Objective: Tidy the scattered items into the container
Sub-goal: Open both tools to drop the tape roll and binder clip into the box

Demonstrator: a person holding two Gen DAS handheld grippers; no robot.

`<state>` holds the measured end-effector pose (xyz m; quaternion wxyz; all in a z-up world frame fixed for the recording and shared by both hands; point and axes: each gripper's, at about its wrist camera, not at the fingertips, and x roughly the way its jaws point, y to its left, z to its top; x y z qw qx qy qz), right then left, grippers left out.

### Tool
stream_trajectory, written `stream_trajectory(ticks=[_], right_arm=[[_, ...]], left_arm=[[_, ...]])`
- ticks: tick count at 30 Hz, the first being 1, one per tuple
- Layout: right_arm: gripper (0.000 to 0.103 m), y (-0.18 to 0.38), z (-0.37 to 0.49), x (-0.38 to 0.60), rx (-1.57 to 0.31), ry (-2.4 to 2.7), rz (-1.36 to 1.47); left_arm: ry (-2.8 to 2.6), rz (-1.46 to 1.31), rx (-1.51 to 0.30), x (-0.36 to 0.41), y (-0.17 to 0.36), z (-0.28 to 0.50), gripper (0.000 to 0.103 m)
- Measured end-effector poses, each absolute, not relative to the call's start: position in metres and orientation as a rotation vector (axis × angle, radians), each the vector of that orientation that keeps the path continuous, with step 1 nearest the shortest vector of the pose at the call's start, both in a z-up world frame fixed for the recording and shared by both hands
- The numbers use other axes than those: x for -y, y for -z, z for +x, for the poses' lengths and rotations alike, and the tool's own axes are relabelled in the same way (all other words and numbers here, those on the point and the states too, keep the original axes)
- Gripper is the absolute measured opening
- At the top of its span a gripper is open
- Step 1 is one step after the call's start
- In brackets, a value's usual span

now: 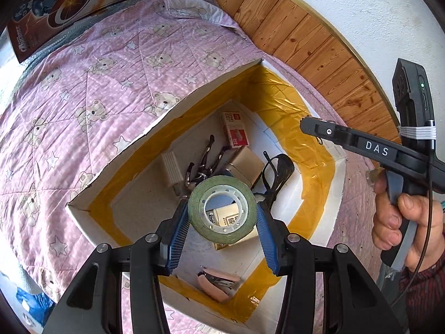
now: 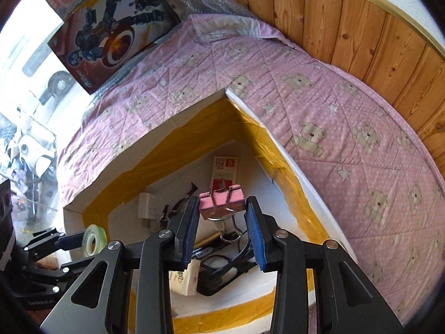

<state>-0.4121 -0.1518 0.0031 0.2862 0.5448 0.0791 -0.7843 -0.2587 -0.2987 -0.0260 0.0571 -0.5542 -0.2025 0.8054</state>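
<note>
A green tape roll [image 1: 222, 211] sits between the blue pads of my left gripper [image 1: 222, 212], which is shut on it and hovers over the open white box [image 1: 194, 108] lined with yellow tape. My right gripper [image 2: 222, 204] is shut on a pink binder clip [image 2: 221, 202], also above the box [image 2: 155, 161]. In the left wrist view the right gripper [image 1: 308, 125] reaches in from the right, held by a hand [image 1: 403, 217]. The right wrist view has the left gripper [image 2: 83, 240] with the tape roll [image 2: 94, 239] at the lower left.
Inside the box lie a red-and-white staples box [image 1: 235, 133], black glasses [image 1: 278, 169], a white charger [image 1: 173, 168], a pink stapler [image 1: 217, 281] and several clips. The box rests on a pink bear-print quilt [image 1: 83, 97]. Wooden panelling [image 1: 319, 44] borders it; a toy carton [image 1: 64, 8] leans behind.
</note>
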Motion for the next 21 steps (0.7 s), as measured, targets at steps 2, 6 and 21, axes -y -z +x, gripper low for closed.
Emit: stream_trajectory(ticks=[2, 6, 21], right_arm=[[0.043, 0.0, -0.418, 0.15, -0.211, 2.111, 1.461], [0.043, 0.001, -0.424, 0.135, -0.139, 2.129, 1.482], [0.044, -0.008, -0.389, 0.107, -0.148, 2.12, 1.51]], left_arm=[[-2.442, -1.71, 0.637, 0.302, 0.031, -0.26, 0.05], [-2.447, -1.707, 0.673, 0.309, 0.034, -0.258, 0.05], [-2.436, -1.693, 0.663, 0.309, 0.026, -0.244, 0.05]])
